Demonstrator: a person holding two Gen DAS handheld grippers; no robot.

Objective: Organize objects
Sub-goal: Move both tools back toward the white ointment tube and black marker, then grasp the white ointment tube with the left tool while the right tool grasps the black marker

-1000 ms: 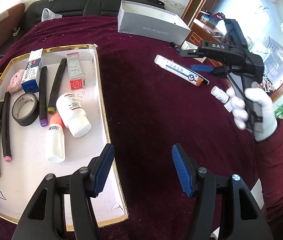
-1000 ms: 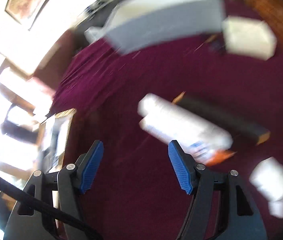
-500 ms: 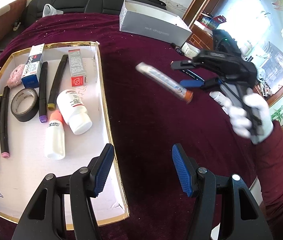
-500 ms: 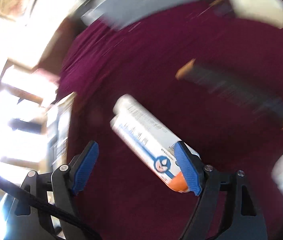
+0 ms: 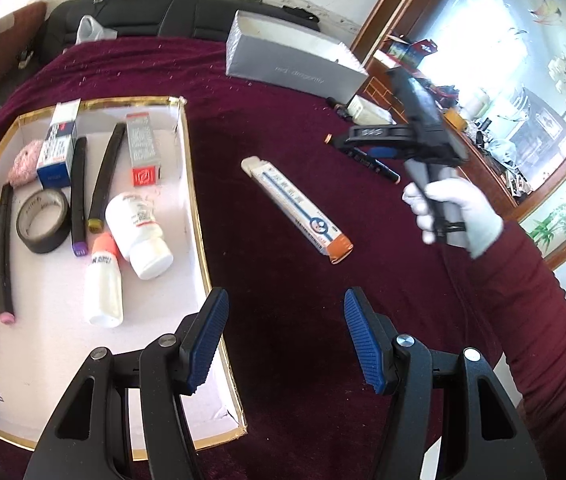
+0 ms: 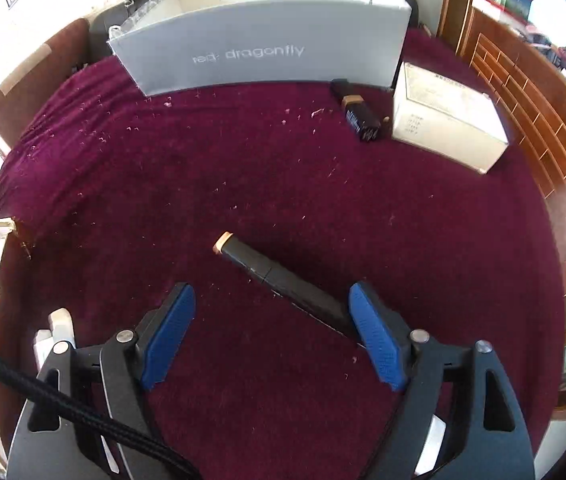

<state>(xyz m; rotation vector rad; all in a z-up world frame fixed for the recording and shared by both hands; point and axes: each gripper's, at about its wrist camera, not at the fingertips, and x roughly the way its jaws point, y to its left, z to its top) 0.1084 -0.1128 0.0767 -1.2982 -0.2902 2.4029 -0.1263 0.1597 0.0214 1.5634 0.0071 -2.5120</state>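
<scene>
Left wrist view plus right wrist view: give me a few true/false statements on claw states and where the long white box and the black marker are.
1. The long white box lies on the maroon cloth, outside the white tray. True.
2. The right claw is shut on the long white box. False: its jaws stand open and empty.
3. The black marker with the tan cap lies on the cloth just ahead of the right claw. True.
4. The left claw holds the tape roll. False: it is open and empty; the tape roll lies in the tray.
5. The grey box sits inside the tray. False: it stands on the cloth, far side.
</scene>
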